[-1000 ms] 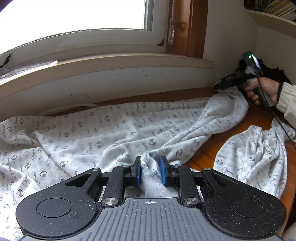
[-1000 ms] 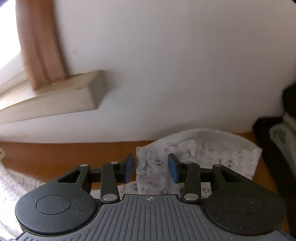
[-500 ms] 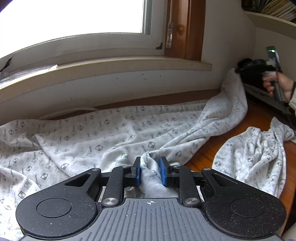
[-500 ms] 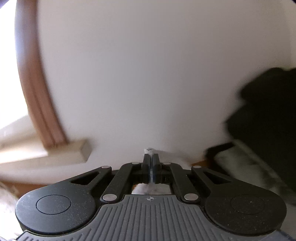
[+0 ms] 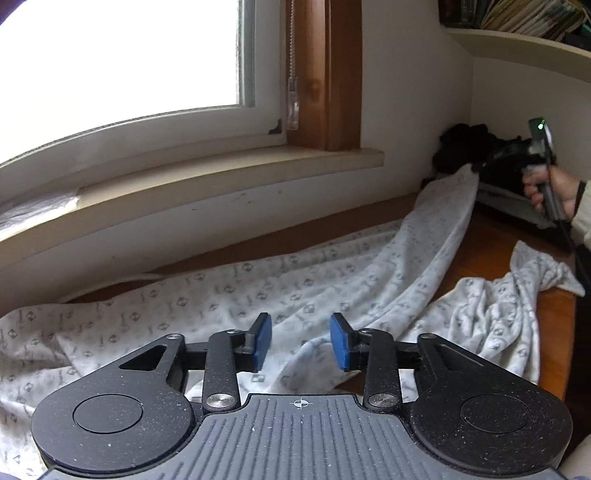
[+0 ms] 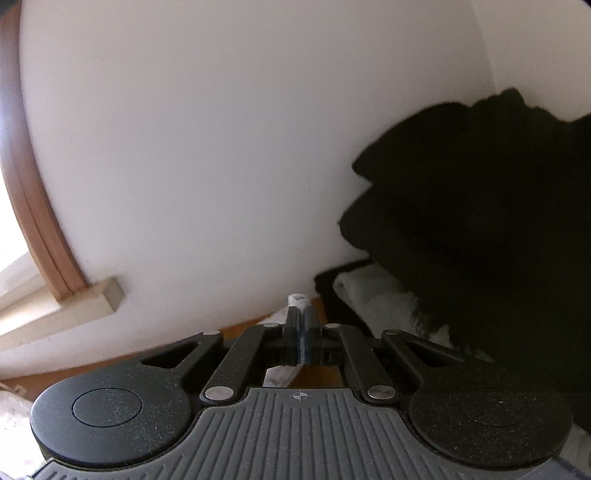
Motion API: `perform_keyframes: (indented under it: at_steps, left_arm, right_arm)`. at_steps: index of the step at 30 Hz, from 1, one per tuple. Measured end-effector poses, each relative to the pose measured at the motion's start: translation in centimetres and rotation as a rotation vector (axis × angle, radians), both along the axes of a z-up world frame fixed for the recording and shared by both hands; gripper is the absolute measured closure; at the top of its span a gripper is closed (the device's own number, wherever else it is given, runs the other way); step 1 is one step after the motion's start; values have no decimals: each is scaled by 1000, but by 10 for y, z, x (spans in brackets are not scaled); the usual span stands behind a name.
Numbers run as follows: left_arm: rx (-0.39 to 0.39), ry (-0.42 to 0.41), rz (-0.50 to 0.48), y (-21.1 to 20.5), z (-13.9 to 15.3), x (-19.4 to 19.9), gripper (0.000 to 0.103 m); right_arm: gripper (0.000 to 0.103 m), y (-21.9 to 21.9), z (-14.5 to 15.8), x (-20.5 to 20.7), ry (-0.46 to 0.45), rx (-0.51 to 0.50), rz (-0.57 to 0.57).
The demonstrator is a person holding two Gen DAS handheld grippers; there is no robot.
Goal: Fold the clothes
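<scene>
**One corner pinched, the other let go**

While my left tongs (image 5: pixel 301 341) hang over the near edge of the patterned white garment (image 5: pixel 258 291), their blue pads (image 5: pixel 263 341) stand apart and press on nothing; the jaws have just been opening, and the ridge of cloth between them lies loose, touching neither pad. The garment is spread across the wooden surface (image 5: pixel 487 240) below the window sill (image 5: pixel 221 173), crumpled on the left, with a separate bunched part (image 5: pixel 495 317) lying on the right near the surface's edge.

From the middle of the spread, one long strip of the fabric rises to the far right corner of the room. There my right tongs (image 6: pixel 300 325) are clenched on its tip: in the right wrist view the two fingers are pressed flat together, with a small white nub of cloth (image 6: pixel 297 300) poking out above them. In the left wrist view I can see my right hand (image 5: pixel 550 192) wrapped around the handle, a pale sleeve at the wrist, and the lifted corner of the garment hanging taut from the tongs down to the surface.

Just behind that raised corner sits a heap of dark clothing (image 6: pixel 480 221) against the white wall, with something pale and folded (image 6: pixel 373 295) under it. A shelf of books (image 5: pixel 524 22) runs overhead on the right.
</scene>
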State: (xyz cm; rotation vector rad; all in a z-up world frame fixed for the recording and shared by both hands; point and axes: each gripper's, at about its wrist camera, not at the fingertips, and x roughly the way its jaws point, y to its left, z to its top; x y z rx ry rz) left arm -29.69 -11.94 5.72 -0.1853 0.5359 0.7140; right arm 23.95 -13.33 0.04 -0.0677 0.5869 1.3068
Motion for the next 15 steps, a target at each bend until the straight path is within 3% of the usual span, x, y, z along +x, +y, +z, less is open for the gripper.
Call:
perform_keyframes:
  at_steps: [6,7,9,10,15]
  left_arm:
    - [-22,142,-28,5,-13,29,60]
    - [-17,154,-31,4,-14,30,65]
    - [-5,173,-38,1,-16,31,91]
    - [8,152,-32,0,-13,27,100]
    - [90,20,48,2,20,5,100]
  right_arm:
    - [100,1,-4,1,16,7,-6]
    - [100,1,-3,1,17,11,-8]
    - [100,-2,-2,2,14,19,-13]
    - [100,-3,-1,3,14,24,-15]
    - [100,-3,8,12,40,41,-27]
